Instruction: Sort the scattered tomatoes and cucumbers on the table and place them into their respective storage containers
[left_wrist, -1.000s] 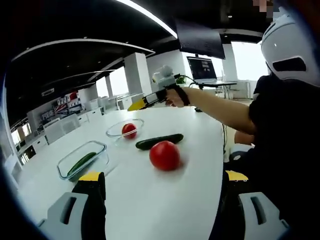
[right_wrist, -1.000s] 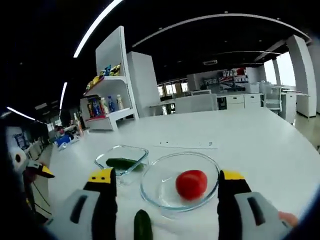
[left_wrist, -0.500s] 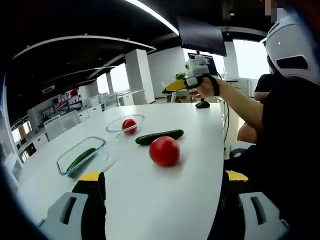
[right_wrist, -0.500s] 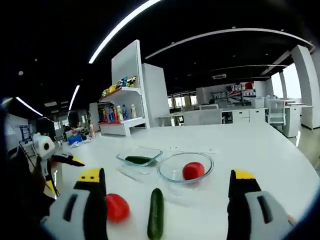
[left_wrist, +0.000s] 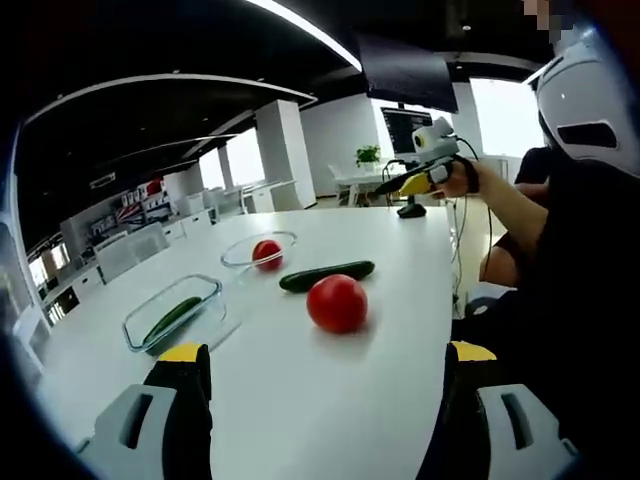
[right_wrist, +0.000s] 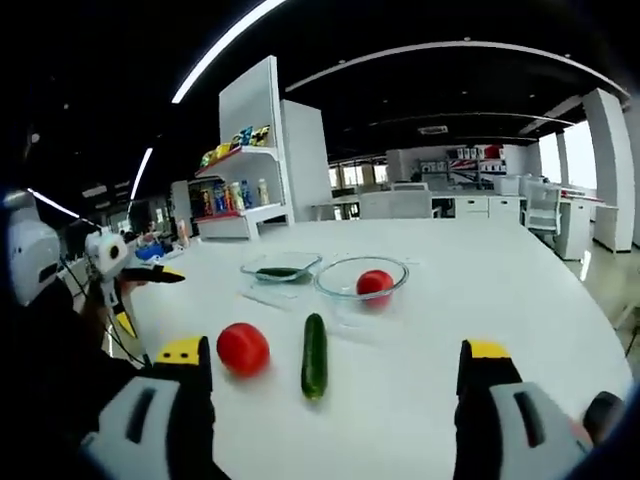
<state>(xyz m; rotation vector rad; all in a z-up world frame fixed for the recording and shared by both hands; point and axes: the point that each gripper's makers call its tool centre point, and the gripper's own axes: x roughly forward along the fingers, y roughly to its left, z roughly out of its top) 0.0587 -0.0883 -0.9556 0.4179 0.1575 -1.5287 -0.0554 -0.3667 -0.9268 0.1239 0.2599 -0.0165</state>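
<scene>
A loose red tomato and a loose dark cucumber lie side by side on the white table. Beyond them a round glass bowl holds one tomato, and a rectangular glass container holds one cucumber. My left gripper stands open near the table's edge, well short of the loose tomato. My right gripper is open above the table, back from the cucumber. In the left gripper view the right gripper is held up at the far right in a hand.
A person in dark clothes stands right beside the table. Shelves with goods stand behind the table, and desks with a monitor lie past its far end. Wide bare tabletop lies to the right of the bowl.
My right gripper has pulled back from the bowl and away from the table's middle; the loose tomato and cucumber have come into its view. Vegetables and containers have not moved.
</scene>
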